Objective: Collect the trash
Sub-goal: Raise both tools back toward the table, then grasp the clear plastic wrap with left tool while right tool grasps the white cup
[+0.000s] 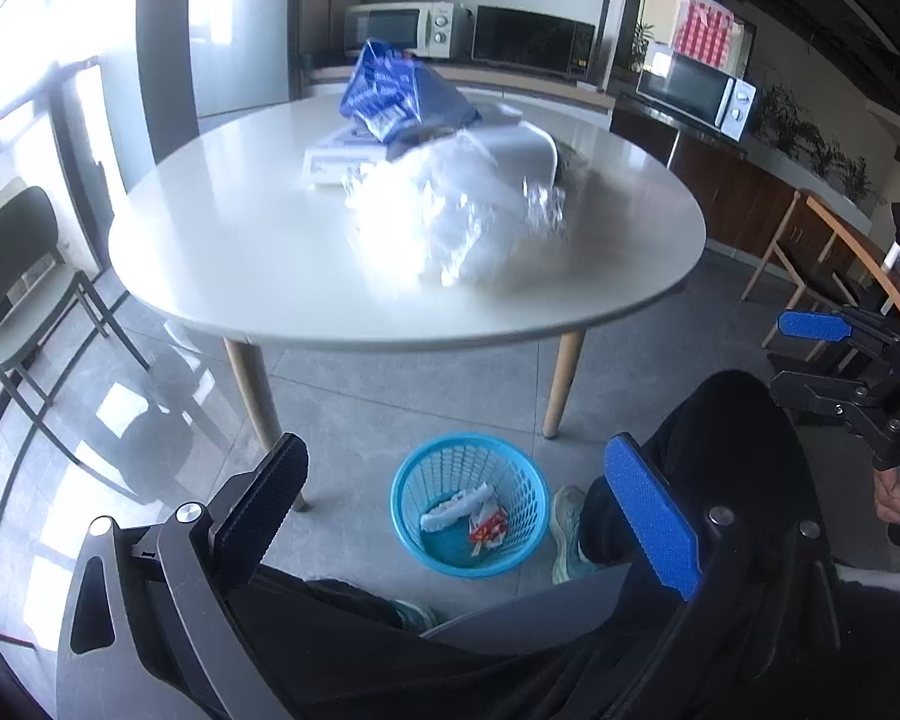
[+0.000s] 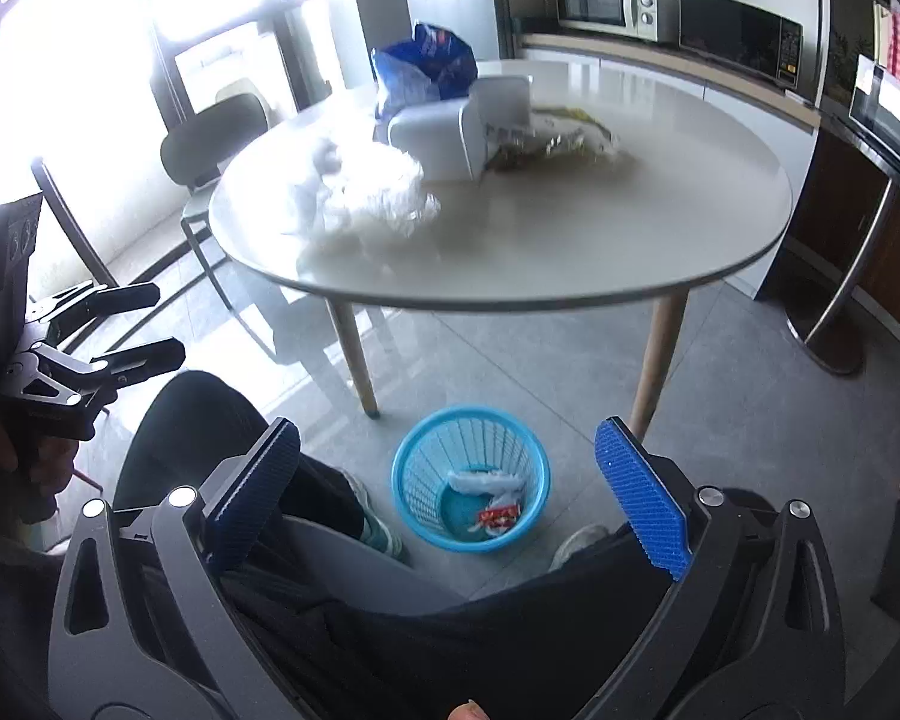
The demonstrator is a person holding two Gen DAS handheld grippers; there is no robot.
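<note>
Here, nearest, the left gripper (image 1: 456,522) and right gripper (image 2: 447,495) both gape wide, holding nothing. Just beyond on the floor stands the blue basket (image 1: 411,495), a white scrap and red wrapper (image 2: 498,517) inside. Farther off, crumpled clear plastic (image 1: 450,216) lies on the round table (image 1: 240,252), a blue bag (image 1: 396,90) behind it.

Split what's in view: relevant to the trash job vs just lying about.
Job:
blue basket, with scraps inside
clear plastic bag
blue snack bag
wrappers

Lying about:
white box
microwaves
green chair
</note>
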